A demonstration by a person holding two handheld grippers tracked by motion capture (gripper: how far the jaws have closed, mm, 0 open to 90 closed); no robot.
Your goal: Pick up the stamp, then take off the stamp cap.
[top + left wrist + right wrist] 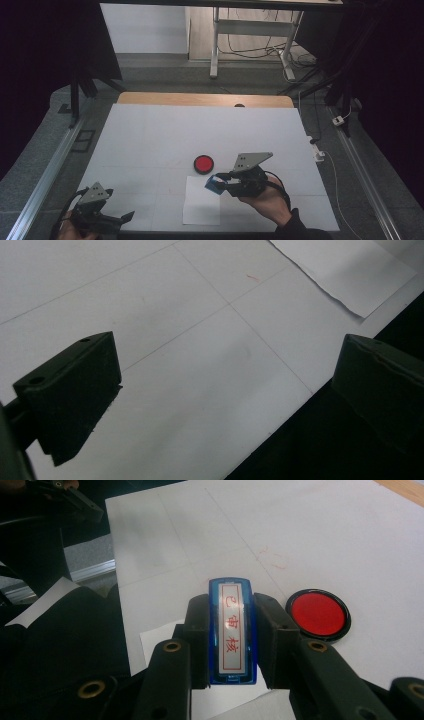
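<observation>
A white-covered table (150,135) takes up the middle of the high view, with a bare wooden strip along its far edge. Beyond it the room is dim: grey floor, a metal rail on either side, and a white desk frame (250,35) with cables trailing beneath.

Taking the loose sheet of paper (201,202) near the table's front edge as the landmark, the left gripper (102,217) lies well to its left, at the front left corner of the table, held low in a hand that is mostly cut off by the frame. Its jaws stand wide apart with nothing between them. The left gripper view adds faint pencil lines ruled across the table cover and one corner of the paper (345,270) at upper right, with the dark drop past the table edge below.

Just beyond the sheet's far right corner sits a round red ink pad (203,163) in a black rim. Over the sheet's right edge, the right gripper (220,184) is closed on a blue stamp (215,185), held by a hand (267,197) coming in from the bottom.

From above the stamp is only a small blue block. The right gripper view shows it clearly: the stamp (231,630) is squeezed on both sides, its white label with red characters facing the camera, the ink pad (318,614) to its right. The stamp's underside is hidden, and whether it touches the paper cannot be told.
</observation>
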